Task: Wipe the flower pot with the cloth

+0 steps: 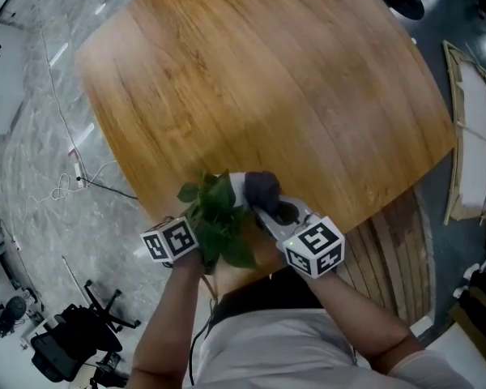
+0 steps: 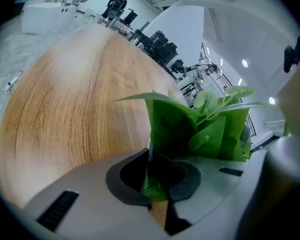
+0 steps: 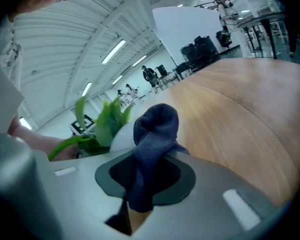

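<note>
At the near edge, the person's two forearms (image 1: 348,306) reach in over the table (image 1: 267,79), one gripper in each hand. The left gripper (image 2: 159,186) has its jaws closed on the rim of the flower pot (image 3: 121,138), and a green leaf is caught in the pads with it. The plant's leaves (image 1: 220,217) spread over this gripper and hide most of the pot from above. Just right of it, the right gripper (image 3: 140,181) has its jaws clamped on a dark blue cloth (image 3: 155,129). The cloth's bunched top stands above the jaws and presses against the pot's white side. The pot sits at the table's near edge, between the two marker cubes, with the cloth on its right. Beyond them the wooden tabletop stretches away bare to its far edge. Left of the table, a thin cable (image 1: 65,186) trails over the grey marbled floor (image 1: 32,136), and a black office chair (image 1: 65,351) stands near left.
</note>
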The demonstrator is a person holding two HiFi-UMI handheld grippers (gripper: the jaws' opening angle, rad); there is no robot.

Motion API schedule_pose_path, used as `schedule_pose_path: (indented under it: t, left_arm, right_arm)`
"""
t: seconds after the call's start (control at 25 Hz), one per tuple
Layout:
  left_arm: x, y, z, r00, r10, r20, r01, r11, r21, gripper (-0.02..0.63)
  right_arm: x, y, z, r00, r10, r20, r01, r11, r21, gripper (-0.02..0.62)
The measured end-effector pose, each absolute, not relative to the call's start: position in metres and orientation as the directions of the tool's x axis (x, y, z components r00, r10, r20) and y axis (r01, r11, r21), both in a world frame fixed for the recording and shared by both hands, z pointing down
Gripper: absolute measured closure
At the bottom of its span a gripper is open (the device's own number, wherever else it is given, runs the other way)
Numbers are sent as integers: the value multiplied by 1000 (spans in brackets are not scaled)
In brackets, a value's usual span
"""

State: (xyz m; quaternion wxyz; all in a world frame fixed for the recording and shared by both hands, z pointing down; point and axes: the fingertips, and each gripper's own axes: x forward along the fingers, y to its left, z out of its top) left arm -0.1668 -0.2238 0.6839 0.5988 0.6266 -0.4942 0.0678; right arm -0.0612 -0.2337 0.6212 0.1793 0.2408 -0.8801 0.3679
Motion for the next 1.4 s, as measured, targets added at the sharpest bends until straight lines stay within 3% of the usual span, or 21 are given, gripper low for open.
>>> schedule_pose_path:
  t: [0.16, 0.44, 0.64, 0.76, 1.08, 1.4]
  left_arm:
    - [-170, -223, 687, 501, -553, 666, -661, 252, 707, 581]
    - [-165, -217, 693, 521, -555, 649, -546, 367, 753, 581]
    - [-163, -219, 694, 517, -560, 647, -557, 353, 752, 578]
    - [-162, -225, 688, 516, -554, 653, -625, 278, 729, 580]
    - [-152, -238, 657, 491, -492, 719, -860, -139, 491, 586]
    - [-137, -244, 645, 496, -477, 725, -868, -293, 401, 591]
  right_arm:
    - [-49, -240, 642, -780, -324, 535, -613, 567, -550, 532]
    - [-113, -195, 581, -894, -210, 396, -432, 638, -637, 532]
    - [-64, -215, 640, -818, -271, 507, -567, 527, -633, 532]
    - [-39, -226, 657, -781, -301, 548, -622, 454, -638, 532]
    - [-61, -243, 570, -891, -278, 359, -454, 544, -706, 532]
    - [-17, -249, 667, -796, -291, 531, -605, 422, -675, 532]
